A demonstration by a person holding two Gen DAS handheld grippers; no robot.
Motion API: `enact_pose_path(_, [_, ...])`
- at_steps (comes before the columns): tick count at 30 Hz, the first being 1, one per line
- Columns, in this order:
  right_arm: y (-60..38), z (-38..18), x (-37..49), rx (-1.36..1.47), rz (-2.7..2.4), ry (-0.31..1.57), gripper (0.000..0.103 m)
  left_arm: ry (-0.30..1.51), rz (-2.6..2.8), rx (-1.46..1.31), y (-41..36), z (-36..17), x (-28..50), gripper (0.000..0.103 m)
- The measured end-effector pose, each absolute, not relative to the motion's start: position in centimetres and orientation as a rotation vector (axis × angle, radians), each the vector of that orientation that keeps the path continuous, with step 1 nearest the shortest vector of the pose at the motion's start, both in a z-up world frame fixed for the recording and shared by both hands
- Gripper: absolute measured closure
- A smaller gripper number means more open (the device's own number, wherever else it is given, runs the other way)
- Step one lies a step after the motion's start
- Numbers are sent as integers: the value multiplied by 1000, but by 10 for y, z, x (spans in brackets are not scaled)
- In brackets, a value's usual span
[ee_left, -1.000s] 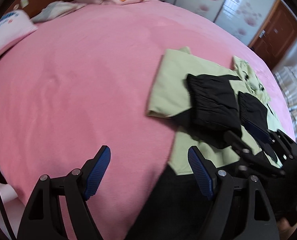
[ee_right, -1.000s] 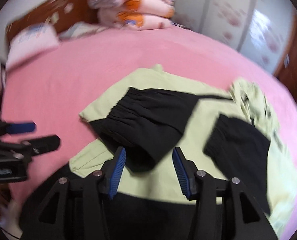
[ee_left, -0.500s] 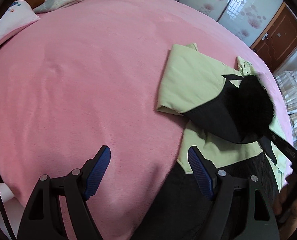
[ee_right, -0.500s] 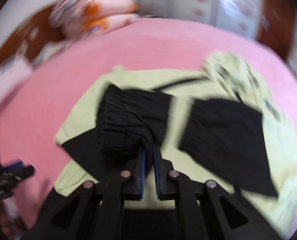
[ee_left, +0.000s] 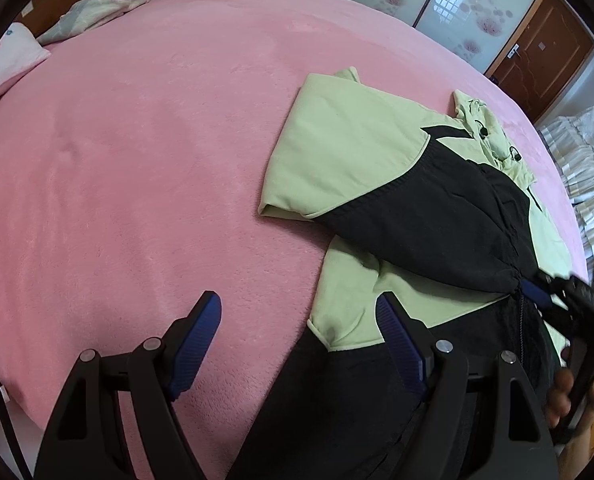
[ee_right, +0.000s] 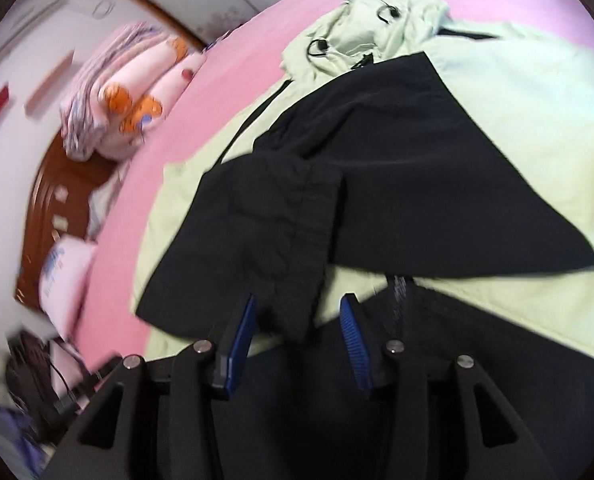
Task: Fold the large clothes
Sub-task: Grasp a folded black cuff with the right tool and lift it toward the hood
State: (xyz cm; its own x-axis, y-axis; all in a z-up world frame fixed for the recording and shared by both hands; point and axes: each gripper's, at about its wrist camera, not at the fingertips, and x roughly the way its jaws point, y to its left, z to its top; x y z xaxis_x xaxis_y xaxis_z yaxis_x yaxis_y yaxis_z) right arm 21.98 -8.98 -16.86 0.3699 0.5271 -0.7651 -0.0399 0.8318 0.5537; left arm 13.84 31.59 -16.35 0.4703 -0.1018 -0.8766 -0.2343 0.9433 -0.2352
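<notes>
A large hooded jacket (ee_left: 349,148) in pale green and black is spread on the pink bedcover (ee_left: 137,160), toward the near right side of the bed. Its black sleeve (ee_left: 437,220) is laid diagonally across the green chest, and the hood (ee_right: 361,24) with its drawcords is bunched at the far end.

The left gripper (ee_left: 297,336) is held with its jaws spread wide and nothing between them, poised above the near edge of the bed where pink cover meets the jacket's hem corner. The right gripper (ee_right: 297,336) is seen with its jaws opening. The gathered cuff (ee_right: 293,312) of the black sleeve hangs in the gap, and no pad is seen pressing on it, though motion blur makes contact hard to rule out.

The fabric is judged to be light, soft and limp, probably a slightly slick woven shell. It will likely sag and slide rather than hold a crease, and a folded sleeve may creep back unless it is laid flat. Nothing fragile is noted apart from the drawcords, which could snag.

A hold is best taken at seamed or doubled places: the elastic cuff, the hem corner nearest the left gripper, or the shoulder edge.
</notes>
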Motion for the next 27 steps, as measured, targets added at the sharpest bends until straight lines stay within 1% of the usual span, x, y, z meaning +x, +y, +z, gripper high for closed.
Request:
enact_pose_path(3, [-78, -177, 239, 491, 386, 1171, 59, 1090, 92, -341, 317, -166, 141, 25])
enact_pose_path(5, [-63, -179, 250, 440, 378, 1177, 60, 1096, 101, -338, 319, -167, 142, 25])
enact_pose_path(6, [-57, -178, 255, 406, 374, 1175, 67, 1098, 105, -337, 319, -168, 142, 25])
enact_pose_path(7, [-48, -171, 255, 358, 383, 1160, 76, 1098, 109, -336, 320, -168, 142, 25])
enact_pose_path(8, [-42, -165, 255, 330, 405, 1149, 82, 1097, 114, -332, 320, -168, 143, 25])
enact_pose_path(10, [-30, -144, 248, 253, 440, 1089, 83, 1094, 120, -322, 321, -167, 144, 25])
enact_pose_path(13, [-18, -98, 237, 163, 476, 948, 84, 1088, 125, -320, 321, -166, 148, 25])
enact_pose_path(16, [-24, -51, 235, 132, 469, 818, 85, 1071, 123, -321, 318, -161, 152, 25])
enact_pose_path(19, [-40, -21, 232, 96, 418, 722, 86, 1058, 110, -307, 313, -156, 157, 25])
enact_pose_path(22, [-59, -3, 233, 68, 358, 670, 86, 1049, 91, -286, 307, -153, 166, 25])
enact_pose_path(27, [-95, 2, 232, 62, 254, 657, 86, 1048, 11, -288, 305, -153, 192, 25])
